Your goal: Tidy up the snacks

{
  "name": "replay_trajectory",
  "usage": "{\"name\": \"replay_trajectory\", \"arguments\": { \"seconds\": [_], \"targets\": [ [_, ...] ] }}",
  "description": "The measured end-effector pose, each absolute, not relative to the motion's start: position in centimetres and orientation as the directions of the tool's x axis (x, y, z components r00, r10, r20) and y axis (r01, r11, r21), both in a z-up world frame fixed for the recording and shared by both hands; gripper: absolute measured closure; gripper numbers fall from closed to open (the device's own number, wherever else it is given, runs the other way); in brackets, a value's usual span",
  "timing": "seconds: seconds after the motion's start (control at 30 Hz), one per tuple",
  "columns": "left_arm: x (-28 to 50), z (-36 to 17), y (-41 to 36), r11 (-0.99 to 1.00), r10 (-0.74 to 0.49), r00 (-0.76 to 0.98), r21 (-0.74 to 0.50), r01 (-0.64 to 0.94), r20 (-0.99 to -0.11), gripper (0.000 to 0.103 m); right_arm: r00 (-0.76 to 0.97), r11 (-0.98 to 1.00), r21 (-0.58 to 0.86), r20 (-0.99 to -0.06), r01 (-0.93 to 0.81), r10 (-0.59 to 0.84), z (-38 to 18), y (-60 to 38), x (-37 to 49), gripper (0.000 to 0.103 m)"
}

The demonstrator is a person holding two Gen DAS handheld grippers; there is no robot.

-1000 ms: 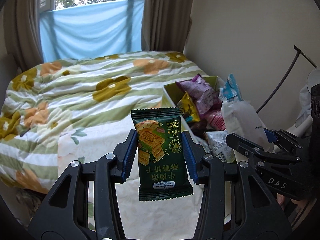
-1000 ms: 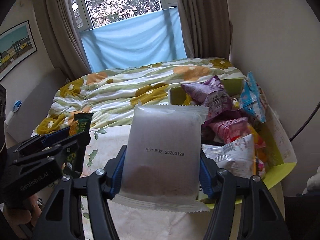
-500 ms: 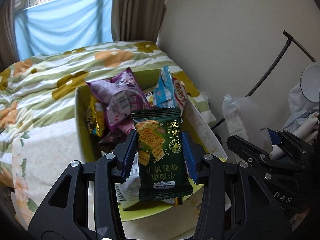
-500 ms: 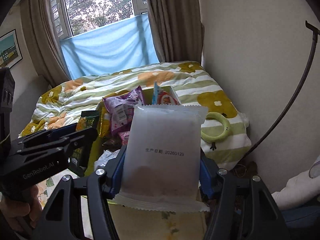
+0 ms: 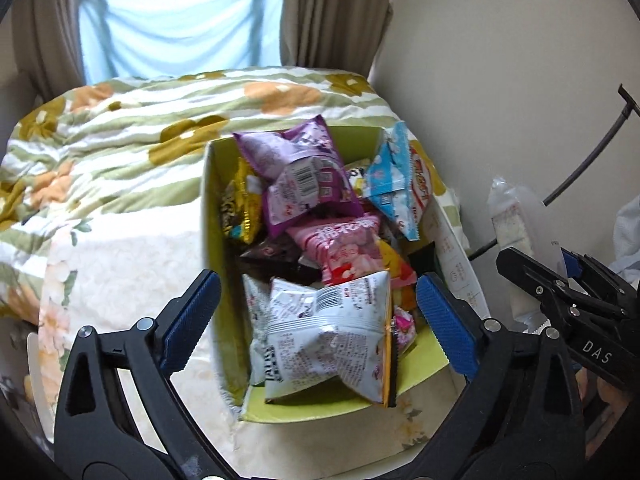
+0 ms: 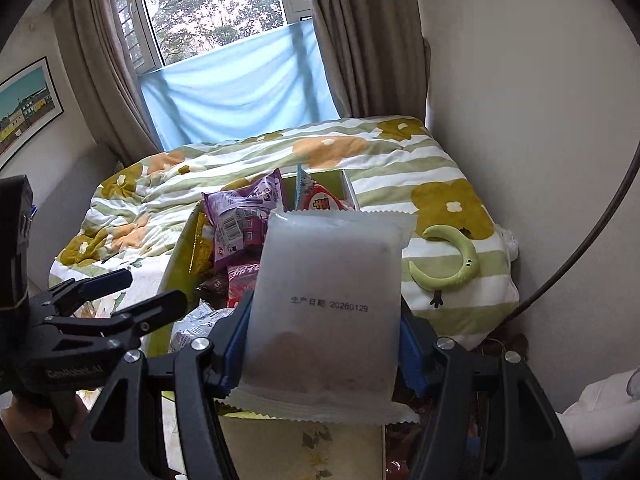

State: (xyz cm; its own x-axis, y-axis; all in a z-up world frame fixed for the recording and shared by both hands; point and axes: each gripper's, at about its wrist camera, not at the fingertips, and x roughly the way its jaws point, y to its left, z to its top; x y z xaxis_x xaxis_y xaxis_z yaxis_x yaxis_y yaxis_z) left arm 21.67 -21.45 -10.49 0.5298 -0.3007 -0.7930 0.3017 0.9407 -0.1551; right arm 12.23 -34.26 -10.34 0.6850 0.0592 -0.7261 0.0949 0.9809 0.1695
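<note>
A yellow-green box [image 5: 210, 216] on the bed holds several snack packets: a purple one [image 5: 304, 176], a pink one [image 5: 344, 244], a blue one [image 5: 390, 172] and a white one [image 5: 324, 328] at the front. My left gripper [image 5: 318, 316] is open and empty just above the box's near end. The green cracker packet is out of sight. My right gripper [image 6: 324, 344] is shut on a frosted white packet [image 6: 328, 300], held upright to the right of the box [image 6: 176, 264]. The left gripper [image 6: 120, 300] shows in the right wrist view.
The bed carries a green-striped flowered quilt [image 5: 120, 128]. A green crescent-shaped item [image 6: 452, 264] lies on the quilt right of the box. The wall [image 5: 500, 80] stands close on the right, with a thin black rod [image 5: 592, 152] against it. The curtained window [image 6: 224, 24] is behind.
My left gripper has opened and no longer holds the green cracker packet; it has come lower over the box. My right gripper has kept its packet and drifted slightly.
</note>
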Motion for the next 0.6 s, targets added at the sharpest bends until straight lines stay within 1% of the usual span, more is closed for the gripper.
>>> {"name": "replay_trajectory", "arguments": {
  "seconds": [0.23, 0.43, 0.5, 0.53, 0.57, 0.6],
  "targets": [
    [21.0, -10.5, -16.4, 0.976, -0.211, 0.555, -0.144, 0.163, -0.804, 0.005, 0.662, 0.984, 0.178, -0.735, -0.018, 0.145, -10.6, -31.9, 14.3, 0.045],
    [19.6, -10.6, -14.4, 0.988, -0.151, 0.567, -0.113, 0.101, -0.810, 0.005, 0.615, 0.980, 0.187, -0.766, -0.064, 0.187, -12.3, -30.2, 16.2, 0.043],
    [19.1, -10.7, -14.0, 0.991, -0.135, 0.565, -0.100, 0.092, -0.814, 0.005, 0.621, 0.982, 0.180, -0.763, -0.059, 0.178, -12.7, -30.0, 16.1, 0.029],
    [18.8, -10.9, -13.8, 0.991, -0.132, 0.561, -0.098, 0.091, -0.817, 0.005, 0.623, 0.983, 0.174, -0.763, -0.057, 0.172, -12.9, -29.9, 16.0, 0.013],
    [18.4, -11.0, -13.6, 0.991, -0.131, 0.559, -0.097, 0.091, -0.819, 0.005, 0.625, 0.983, 0.174, -0.762, -0.054, 0.169, -13.1, -29.9, 15.7, 0.008],
    [18.1, -11.2, -13.3, 0.991, -0.131, 0.557, -0.096, 0.090, -0.820, 0.005, 0.627, 0.983, 0.178, -0.761, -0.049, 0.169, -13.3, -29.7, 15.4, 0.007]
  ]
}}
